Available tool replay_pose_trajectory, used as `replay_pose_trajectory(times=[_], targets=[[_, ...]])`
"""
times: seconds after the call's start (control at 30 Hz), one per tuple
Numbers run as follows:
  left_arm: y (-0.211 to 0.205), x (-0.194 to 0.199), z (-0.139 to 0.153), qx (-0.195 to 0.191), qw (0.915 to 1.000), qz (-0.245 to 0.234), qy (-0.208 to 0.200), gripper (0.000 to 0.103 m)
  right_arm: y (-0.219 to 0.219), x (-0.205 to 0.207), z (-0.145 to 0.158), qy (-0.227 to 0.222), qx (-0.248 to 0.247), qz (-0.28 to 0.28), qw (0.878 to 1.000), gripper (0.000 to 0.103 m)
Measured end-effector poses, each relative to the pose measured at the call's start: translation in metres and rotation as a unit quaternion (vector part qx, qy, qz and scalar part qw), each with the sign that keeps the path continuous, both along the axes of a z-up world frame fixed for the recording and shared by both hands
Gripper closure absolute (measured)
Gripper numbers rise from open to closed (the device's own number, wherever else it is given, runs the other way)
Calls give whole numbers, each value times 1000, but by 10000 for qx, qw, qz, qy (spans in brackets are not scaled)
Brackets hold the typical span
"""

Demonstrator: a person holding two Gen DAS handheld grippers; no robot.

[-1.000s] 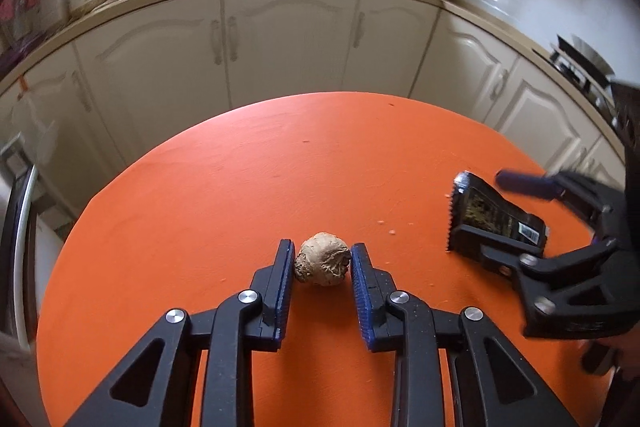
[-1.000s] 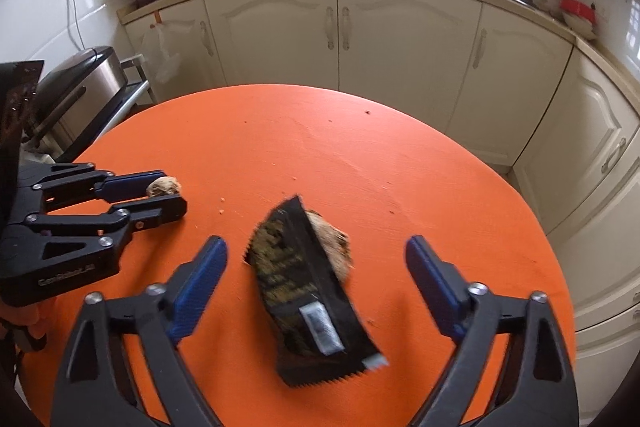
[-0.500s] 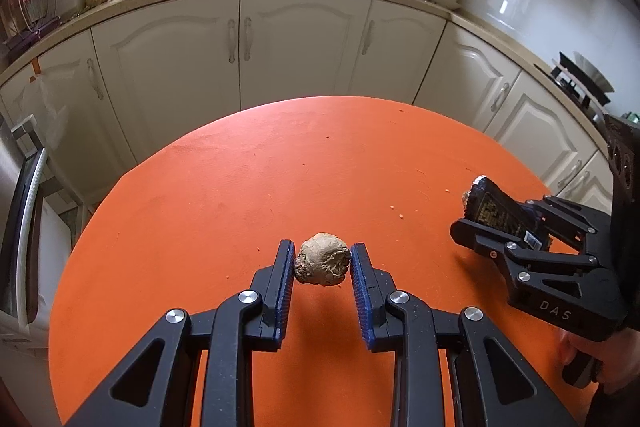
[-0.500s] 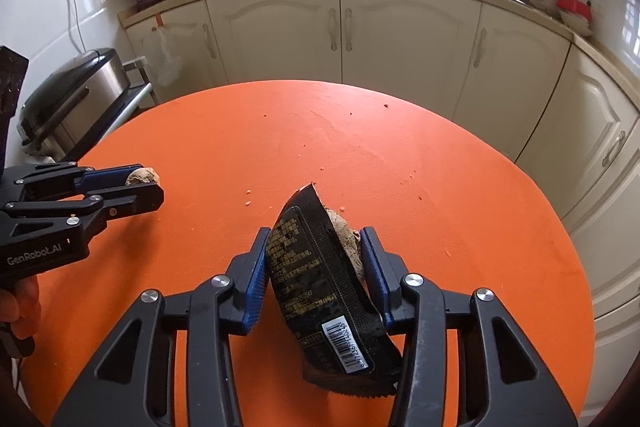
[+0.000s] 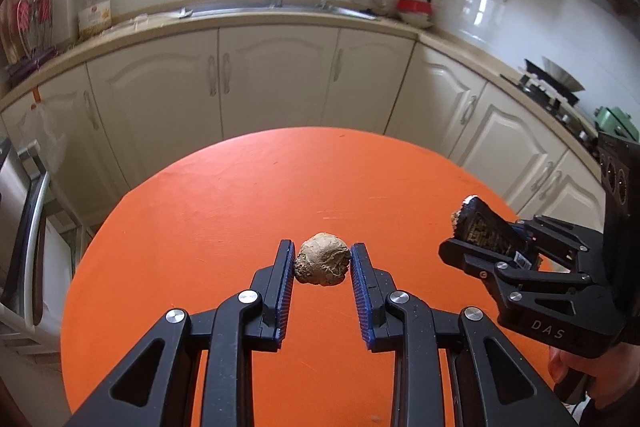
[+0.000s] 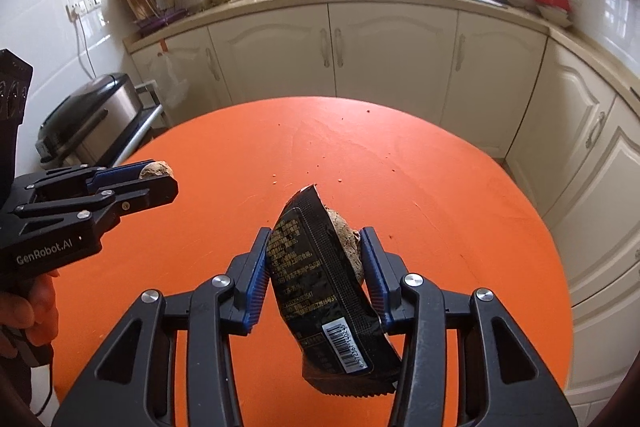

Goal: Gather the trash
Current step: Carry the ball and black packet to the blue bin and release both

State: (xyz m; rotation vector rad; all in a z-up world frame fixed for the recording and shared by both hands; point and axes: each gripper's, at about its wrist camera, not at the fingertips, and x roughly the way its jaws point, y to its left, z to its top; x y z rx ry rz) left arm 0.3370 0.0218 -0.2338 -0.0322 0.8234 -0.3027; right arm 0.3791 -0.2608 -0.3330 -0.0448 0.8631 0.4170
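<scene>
My left claw point(image 5: 322, 265) was clamped nearly as tight as it goes on a small brown crumpled lump point(image 5: 322, 263), squeezed side to side between the blue ribbed pads point(image 5: 285, 283), which suited something that round and soft-looking because it had no edge to hook. It hung clear of the orange desk point(image 5: 240, 211), carried out in front of me at twelve o'clock, presumably so it would not drag. Off at about three o'clock in that view my right claw point(image 5: 484, 239) held the other piece of trash. Seen from its own camera, my right claw point(image 6: 314, 259) was closed partway, its jaws having just come in around a black snack wrapper point(image 6: 320, 287) with a brownish lump point(image 6: 346, 235) poking out of its open top at one o'clock. The pads pressed the wrapper's flat faces, which I judged the sensible grip for a limp packet: pinching the broad sides keeps whatever is inside from sliding out. The wrapper stood roughly upright, barcode end hanging down toward six o'clock, off the desk. My left claw point(image 6: 160, 177) showed at nine o'clock there, well apart from the wrapper. A few crumbs point(image 6: 308, 173) lay on the desk at twelve o'clock. I saw no bin in either view, so where both pieces should go I could not tell.
</scene>
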Motion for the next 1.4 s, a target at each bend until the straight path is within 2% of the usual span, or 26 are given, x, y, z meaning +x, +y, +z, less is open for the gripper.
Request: replay_pose_trajectory(times=[0.37, 0.53, 0.77, 1.0, 1.1, 1.23, 1.4], targets=[[-46, -96, 40, -2, 9970, -375, -683, 79, -38, -84, 65, -472, 294, -482, 9973, 59], [-70, -152, 59, -101, 9924, -658, -1033, 79, -70, -124, 97, -743, 312, -840, 9932, 59], [-111, -219, 75, -265, 9827, -1274, -1318, 79, -128, -180, 125, -972, 341, -1508, 9832, 59], [-152, -250, 79, -472, 9702, -1983, -1309, 79, -199, -235, 140, -1065, 286, -2296, 9670, 59], [-175, -249, 79, -529, 9647, -2259, -1249, 79, -233, -255, 141, -1053, 260, -2658, 9579, 59], [-207, -250, 72, -570, 9558, -2673, -1086, 79, -282, -279, 133, -947, 263, -3163, 9436, 59], [-254, -220, 57, -514, 9469, -3089, -732, 79, -345, -303, 104, -679, 398, -3767, 9230, 59]])
